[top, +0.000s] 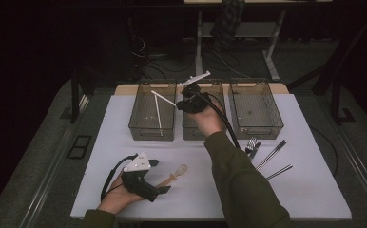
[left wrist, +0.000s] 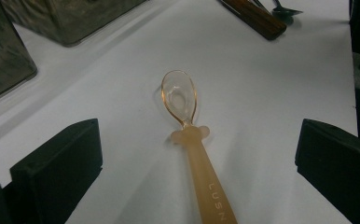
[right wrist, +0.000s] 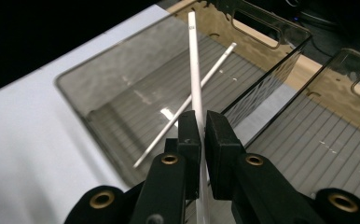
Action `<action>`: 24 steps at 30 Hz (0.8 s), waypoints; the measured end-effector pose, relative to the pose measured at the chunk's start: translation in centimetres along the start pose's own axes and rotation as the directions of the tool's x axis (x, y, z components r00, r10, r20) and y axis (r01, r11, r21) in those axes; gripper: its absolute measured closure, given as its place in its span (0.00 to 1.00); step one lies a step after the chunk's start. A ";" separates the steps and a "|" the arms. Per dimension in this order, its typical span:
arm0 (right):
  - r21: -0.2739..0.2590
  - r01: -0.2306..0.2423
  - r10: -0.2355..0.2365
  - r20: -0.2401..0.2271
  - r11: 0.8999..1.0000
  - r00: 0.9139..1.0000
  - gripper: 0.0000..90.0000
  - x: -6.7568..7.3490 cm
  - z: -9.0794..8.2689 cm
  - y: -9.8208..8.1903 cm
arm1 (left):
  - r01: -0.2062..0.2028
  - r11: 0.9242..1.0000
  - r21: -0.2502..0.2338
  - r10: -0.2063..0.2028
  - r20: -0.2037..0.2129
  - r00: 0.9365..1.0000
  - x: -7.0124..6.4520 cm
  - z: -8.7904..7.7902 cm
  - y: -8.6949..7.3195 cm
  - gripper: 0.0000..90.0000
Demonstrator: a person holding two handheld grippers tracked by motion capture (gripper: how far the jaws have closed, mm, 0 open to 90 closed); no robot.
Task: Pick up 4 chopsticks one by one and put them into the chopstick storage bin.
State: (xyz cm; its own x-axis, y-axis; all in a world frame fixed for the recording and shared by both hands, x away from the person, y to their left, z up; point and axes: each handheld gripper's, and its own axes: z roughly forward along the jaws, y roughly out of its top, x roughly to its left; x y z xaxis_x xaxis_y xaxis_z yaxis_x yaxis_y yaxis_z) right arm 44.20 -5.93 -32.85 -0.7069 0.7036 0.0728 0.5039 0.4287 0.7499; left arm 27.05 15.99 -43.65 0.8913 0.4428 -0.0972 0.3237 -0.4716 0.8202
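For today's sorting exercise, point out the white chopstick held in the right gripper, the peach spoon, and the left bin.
white chopstick (right wrist: pixel 193 60), right gripper view, mid shaft.
peach spoon (left wrist: pixel 180 95), left gripper view, bowl.
left bin (top: pixel 143 134), high view, near wall.

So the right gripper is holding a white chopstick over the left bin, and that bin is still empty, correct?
Not quite. The right gripper does hold a white chopstick over the left bin, but the right gripper view shows a second chopstick already lying inside it.

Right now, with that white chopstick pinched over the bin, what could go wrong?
The right gripper pinches the white chopstick near one end, so it might swing or slip. Its tip may clip the left bin wall or land crooked on the chopstick inside.
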 end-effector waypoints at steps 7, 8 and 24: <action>0.022 -0.011 0.010 0.025 1.000 1.000 0.94 0.1 2.8 1.6 | 0.007 1.000 -0.005 -0.007 0.006 1.000 0.0 0.0 0.0 0.00; 0.023 -0.016 0.015 0.028 1.000 0.999 0.94 0.1 3.2 1.8 | 0.009 1.000 -0.006 -0.009 0.007 1.000 0.0 0.0 0.0 0.00; 0.048 -0.084 0.083 0.025 0.995 0.996 0.94 0.6 7.9 3.0 | 0.023 1.000 -0.014 -0.023 0.020 1.000 0.2 0.0 0.0 0.00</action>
State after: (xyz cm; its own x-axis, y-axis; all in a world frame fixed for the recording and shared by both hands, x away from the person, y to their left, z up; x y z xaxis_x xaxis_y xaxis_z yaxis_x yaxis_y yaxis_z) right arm 49.21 0.25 -35.74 -0.6500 0.7506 0.1188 0.5851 0.3946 0.7085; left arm 27.23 16.03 -43.67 0.8900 0.4379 -0.1271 0.3395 -0.4503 0.8258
